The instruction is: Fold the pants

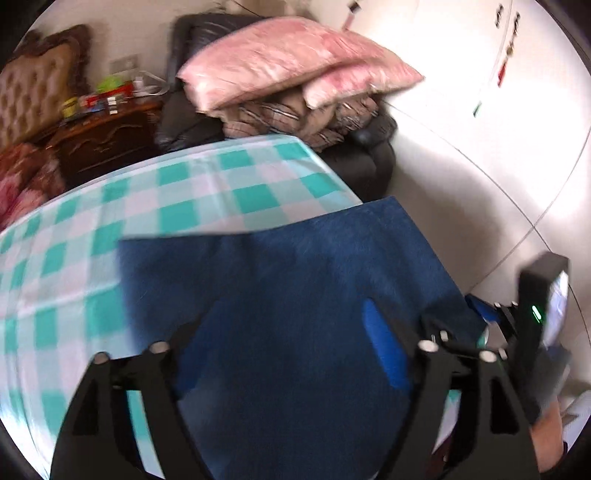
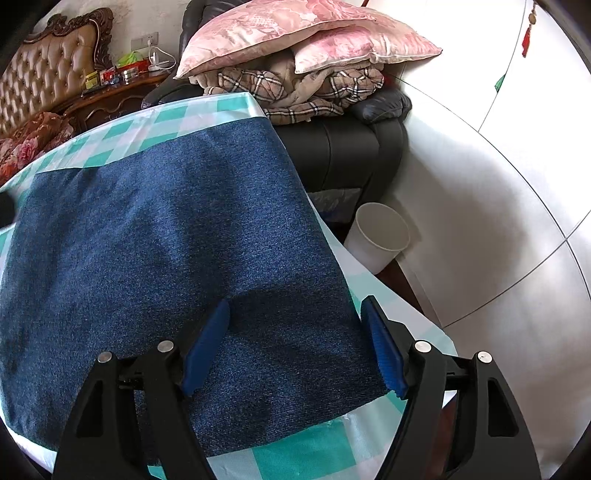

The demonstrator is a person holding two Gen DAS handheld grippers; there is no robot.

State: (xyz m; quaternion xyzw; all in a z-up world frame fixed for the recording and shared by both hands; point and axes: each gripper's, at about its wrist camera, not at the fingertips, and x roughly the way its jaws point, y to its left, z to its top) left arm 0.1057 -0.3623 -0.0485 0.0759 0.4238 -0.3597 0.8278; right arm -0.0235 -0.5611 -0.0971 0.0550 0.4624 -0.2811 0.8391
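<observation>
The blue denim pants (image 2: 166,229) lie folded flat on a table covered with a teal and white checked cloth (image 2: 295,454). My right gripper (image 2: 295,343) is open just above the pants' near right corner, its blue pads (image 2: 207,343) either side of the fabric, holding nothing. In the blurred left wrist view the pants (image 1: 277,288) fill the middle. My left gripper (image 1: 291,339) is open over them; only its right blue pad (image 1: 384,347) shows clearly. The right gripper's body (image 1: 532,332) appears at the right edge.
A dark armchair (image 2: 343,147) behind the table holds pink pillows (image 2: 295,33) and plaid blankets. A white bin (image 2: 380,232) stands on the floor by the table's right edge. A wooden nightstand (image 2: 110,96) with small items and a tufted headboard (image 2: 44,70) are at far left.
</observation>
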